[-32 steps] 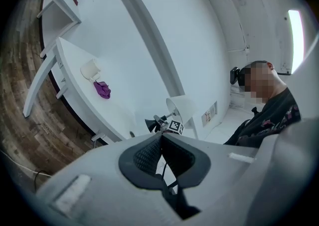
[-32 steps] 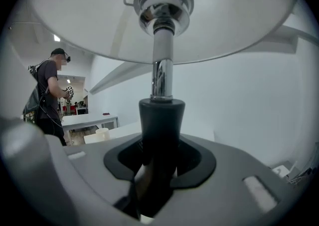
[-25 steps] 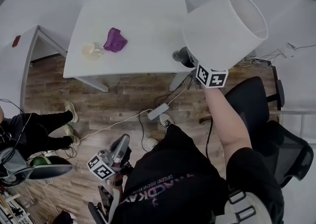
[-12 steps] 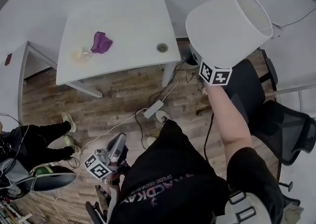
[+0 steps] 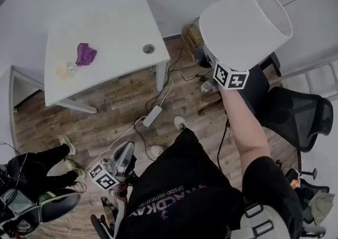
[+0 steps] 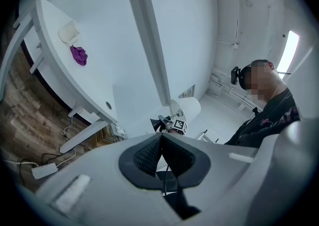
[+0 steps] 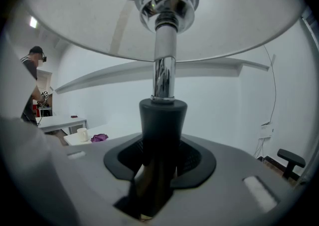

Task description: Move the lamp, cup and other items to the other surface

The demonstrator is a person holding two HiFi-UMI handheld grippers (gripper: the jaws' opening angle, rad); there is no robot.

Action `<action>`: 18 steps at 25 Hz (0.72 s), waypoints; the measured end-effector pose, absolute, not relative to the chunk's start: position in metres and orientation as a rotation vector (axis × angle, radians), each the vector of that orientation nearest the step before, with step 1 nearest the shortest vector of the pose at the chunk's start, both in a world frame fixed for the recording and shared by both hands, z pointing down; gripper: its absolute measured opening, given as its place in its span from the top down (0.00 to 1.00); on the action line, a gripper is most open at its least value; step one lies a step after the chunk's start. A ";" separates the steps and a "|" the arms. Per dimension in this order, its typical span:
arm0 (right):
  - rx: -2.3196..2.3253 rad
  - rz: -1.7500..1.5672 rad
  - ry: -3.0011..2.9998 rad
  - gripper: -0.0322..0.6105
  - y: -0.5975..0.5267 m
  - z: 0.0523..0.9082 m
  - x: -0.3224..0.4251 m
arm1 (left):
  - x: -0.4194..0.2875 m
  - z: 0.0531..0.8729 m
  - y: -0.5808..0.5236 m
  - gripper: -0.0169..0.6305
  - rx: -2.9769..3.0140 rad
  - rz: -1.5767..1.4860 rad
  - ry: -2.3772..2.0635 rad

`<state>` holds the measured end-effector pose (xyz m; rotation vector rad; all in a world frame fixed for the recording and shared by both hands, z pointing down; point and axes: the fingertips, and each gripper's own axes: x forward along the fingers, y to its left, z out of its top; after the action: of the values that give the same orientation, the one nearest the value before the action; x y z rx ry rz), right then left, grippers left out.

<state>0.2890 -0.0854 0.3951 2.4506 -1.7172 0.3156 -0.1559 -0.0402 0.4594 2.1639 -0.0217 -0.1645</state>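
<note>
My right gripper clamps the white-shaded, chrome-stemmed lamp, mid-carry, well away from the white table. My left gripper is pinched closed and empty. Next, the lamp needs setting upright on the other surface.

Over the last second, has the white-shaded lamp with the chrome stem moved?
Yes. In the head view the white-shaded lamp, held in the right gripper, has moved rightward, away from the white table whose corner its shade overlapped before.
</note>
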 end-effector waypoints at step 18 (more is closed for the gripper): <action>2.586 0.302 -1.565 0.72 0.006 0.377 0.432 | -0.019 0.453 -0.012 0.98 2.163 -0.081 0.134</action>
<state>0.4321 0.0056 0.3770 2.5858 -1.5655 0.3016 -0.0188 -0.0116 0.4535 2.1626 0.1337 -0.0814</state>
